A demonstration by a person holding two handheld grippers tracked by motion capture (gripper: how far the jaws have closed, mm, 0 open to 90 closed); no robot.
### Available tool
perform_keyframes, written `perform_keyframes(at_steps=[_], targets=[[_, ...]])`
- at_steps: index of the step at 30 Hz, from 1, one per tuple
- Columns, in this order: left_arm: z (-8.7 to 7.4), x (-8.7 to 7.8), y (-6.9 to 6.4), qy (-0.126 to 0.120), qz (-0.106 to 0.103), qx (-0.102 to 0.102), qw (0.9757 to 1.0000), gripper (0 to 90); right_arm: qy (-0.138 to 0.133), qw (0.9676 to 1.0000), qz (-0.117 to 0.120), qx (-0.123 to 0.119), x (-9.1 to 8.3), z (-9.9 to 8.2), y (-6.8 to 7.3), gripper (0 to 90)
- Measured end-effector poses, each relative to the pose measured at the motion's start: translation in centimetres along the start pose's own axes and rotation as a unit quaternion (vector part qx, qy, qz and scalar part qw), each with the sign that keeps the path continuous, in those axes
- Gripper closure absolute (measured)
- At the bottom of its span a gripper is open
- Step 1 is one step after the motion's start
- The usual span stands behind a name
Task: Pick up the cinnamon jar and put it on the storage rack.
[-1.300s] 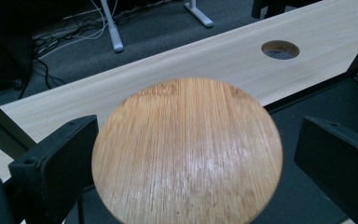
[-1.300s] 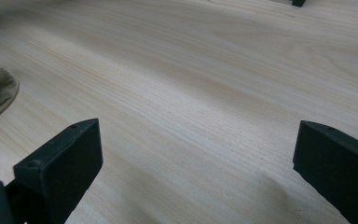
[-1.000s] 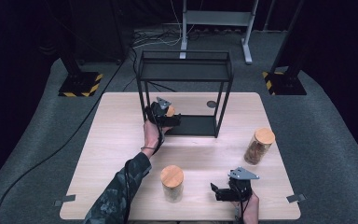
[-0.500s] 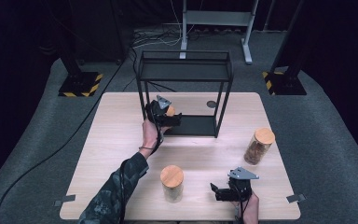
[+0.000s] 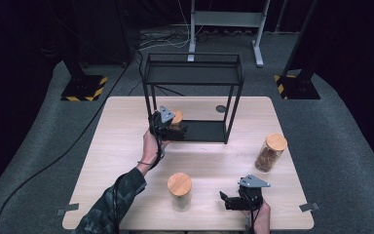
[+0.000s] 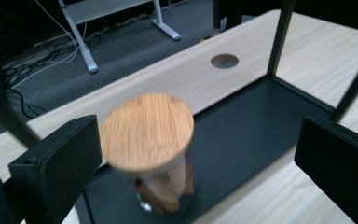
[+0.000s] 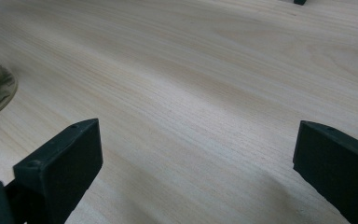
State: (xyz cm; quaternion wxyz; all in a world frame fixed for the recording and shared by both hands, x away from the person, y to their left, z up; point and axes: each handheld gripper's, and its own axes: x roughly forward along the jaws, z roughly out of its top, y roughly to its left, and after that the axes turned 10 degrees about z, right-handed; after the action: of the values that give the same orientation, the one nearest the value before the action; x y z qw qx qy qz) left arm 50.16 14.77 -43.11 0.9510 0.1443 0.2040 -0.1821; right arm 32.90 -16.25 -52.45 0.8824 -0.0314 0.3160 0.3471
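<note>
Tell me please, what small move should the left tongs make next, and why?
Probably draw the left tongs straight back toward the person. Their jaws stand wide open on either side of the jar, which stands upright on the bottom shelf of the black rack, so it looks released. A straight retreat should keep the fingers from knocking the bamboo lid.

**Almost nothing moves**

The left gripper has slid a tiny bit away from the small glass jar with the round wooden lid, which stands on the bottom black shelf of the black metal rack. The jar looks blurry in the left gripper view, between the wide-apart jaws. The person's arm in the green patterned sleeve has shifted a little.
</note>
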Motion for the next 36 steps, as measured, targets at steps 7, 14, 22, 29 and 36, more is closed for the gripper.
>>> perform_keyframes(at_steps=[7, 14, 22, 29, 36], targets=[[-2.9, -2.1, 1.2, 0.007, 0.001, 0.000, 1.0000, 0.1, -0.003, 1.0000, -0.003, 0.001, -0.1, 0.0, 0.0, 0.6], [-6.6, -3.7, 2.3, 0.044, -0.012, 0.010, 0.9989, 0.0, -0.003, 1.0000, -0.003, 0.002, -0.1, 0.0, 0.0, 0.6], [-10.5, -5.3, 3.5, 0.084, -0.025, -0.003, 0.9961, 0.0, -0.003, 1.0000, -0.003, 0.002, 0.0, 0.0, 0.0, 0.6], [-15.0, -7.7, 4.0, 0.137, -0.046, -0.019, 0.9893, 0.0, -0.002, 1.0000, -0.002, 0.004, 0.0, 0.0, 0.0, 0.5], [-17.6, -11.0, 4.7, 0.155, -0.055, -0.038, 0.9857, 0.0, -0.001, 1.0000, -0.004, 0.005, 0.0, 0.0, 0.0, 0.5]])
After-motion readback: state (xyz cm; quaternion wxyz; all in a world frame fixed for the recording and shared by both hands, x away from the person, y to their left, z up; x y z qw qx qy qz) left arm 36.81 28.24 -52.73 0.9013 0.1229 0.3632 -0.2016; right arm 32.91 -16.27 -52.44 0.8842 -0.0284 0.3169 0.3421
